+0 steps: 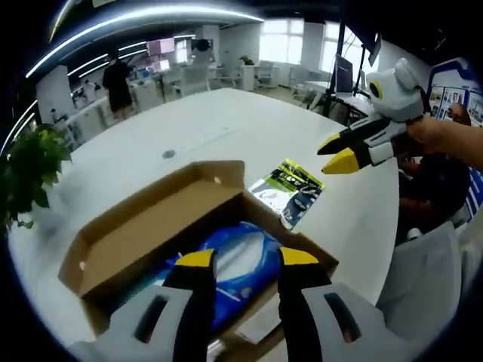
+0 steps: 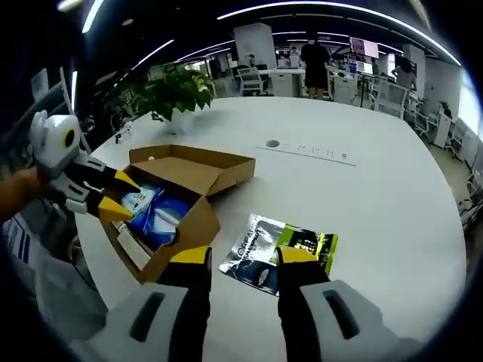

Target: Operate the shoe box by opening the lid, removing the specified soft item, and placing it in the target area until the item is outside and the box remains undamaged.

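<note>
A large white round table (image 2: 392,196) carries an open brown cardboard shoe box (image 1: 143,234), its lid (image 1: 162,204) folded back flat on the far side in the left gripper view. Inside the box lies a soft blue and white plastic-wrapped pack (image 1: 238,264), resting low between the box walls and not lifted out. In the left gripper view, the left gripper (image 1: 243,260) rises from the bottom edge with its grey, yellow-tipped jaws spread apart, poised over the near edge of the box just above the blue pack; it grips nothing. On the bare table just beside the box lies a flat glossy packet (image 2: 281,250) printed in green, black and silver. In the right gripper view, the right gripper (image 2: 243,258) has its jaws apart over the near edge of that packet, though whether the tips touch it is hard to tell. The same view shows the left gripper at the box from the side, its jaws parted over the blue pack. A potted green plant (image 2: 175,92) stands on the table beyond the box. In the office behind, a person in dark clothes (image 2: 315,62) stands among desks.
</note>
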A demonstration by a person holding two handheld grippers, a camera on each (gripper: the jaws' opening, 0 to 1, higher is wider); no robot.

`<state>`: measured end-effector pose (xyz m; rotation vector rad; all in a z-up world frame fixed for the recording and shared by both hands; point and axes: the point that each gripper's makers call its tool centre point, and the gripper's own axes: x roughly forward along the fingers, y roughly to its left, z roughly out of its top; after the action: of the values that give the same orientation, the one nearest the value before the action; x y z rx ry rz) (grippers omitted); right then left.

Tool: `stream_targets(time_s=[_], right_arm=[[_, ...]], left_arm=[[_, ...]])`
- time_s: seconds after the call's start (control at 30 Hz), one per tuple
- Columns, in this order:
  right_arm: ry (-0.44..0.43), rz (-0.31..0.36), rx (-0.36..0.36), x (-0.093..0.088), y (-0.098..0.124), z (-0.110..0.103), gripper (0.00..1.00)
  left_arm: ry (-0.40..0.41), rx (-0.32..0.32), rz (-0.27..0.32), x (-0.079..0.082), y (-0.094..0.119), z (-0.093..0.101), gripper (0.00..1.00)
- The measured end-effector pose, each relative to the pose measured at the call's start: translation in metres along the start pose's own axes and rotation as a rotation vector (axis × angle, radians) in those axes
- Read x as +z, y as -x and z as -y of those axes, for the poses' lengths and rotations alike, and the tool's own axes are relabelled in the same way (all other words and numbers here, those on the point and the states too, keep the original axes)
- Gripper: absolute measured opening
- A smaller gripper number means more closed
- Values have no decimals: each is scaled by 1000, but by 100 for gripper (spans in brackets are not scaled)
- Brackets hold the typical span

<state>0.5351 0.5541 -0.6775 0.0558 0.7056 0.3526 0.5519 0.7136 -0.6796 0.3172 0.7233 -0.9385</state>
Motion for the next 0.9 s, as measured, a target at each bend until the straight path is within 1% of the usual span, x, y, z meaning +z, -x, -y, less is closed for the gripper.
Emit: stream_targets(time_s=[0.2,0.57,0.67,0.77,0.9], right_arm=[[19,5,37,5,-4,-20,33],[40,8,96,12,-19,-53,34],[41,10,112,15,-23,-63,34],[47,12,132,17,-28,-73,34],[54,9,152,19,-34,-82,34]], left_arm=[[22,33,4,-11,12,-13,31],[71,95,10,-33,35,-39,31],[94,114,14,-38,41,-47,30],[138,138,30,-42,49,-58,30],[170,166,38,-48,57,-70,30]])
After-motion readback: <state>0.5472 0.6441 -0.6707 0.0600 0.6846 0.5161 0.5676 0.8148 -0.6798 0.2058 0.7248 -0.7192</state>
